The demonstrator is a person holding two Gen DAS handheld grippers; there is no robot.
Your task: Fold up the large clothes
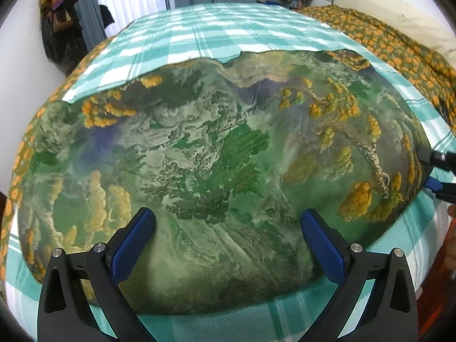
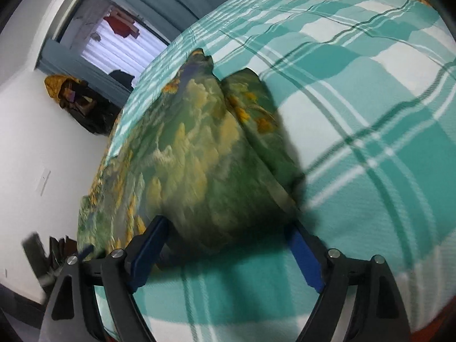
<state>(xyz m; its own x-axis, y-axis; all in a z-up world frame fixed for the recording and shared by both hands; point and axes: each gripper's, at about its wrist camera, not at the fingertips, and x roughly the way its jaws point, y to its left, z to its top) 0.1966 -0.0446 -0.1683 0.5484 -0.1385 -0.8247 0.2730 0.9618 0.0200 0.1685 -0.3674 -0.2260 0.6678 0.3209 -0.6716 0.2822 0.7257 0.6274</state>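
A large garment printed with green and orange foliage (image 1: 216,154) is spread flat on a bed covered by a teal-and-white checked sheet (image 1: 199,28). The left hand-held gripper (image 1: 228,245) is held over the garment's near edge with its blue-padded fingers (image 1: 134,245) apart, nothing between them. The right hand-held gripper (image 2: 228,253) is seen at the garment's right edge, fingers likewise spread wide; that view is blurred.

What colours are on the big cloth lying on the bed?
The painted-looking garment is mostly green with orange-yellow and cream patches; the left wrist view shows it best.
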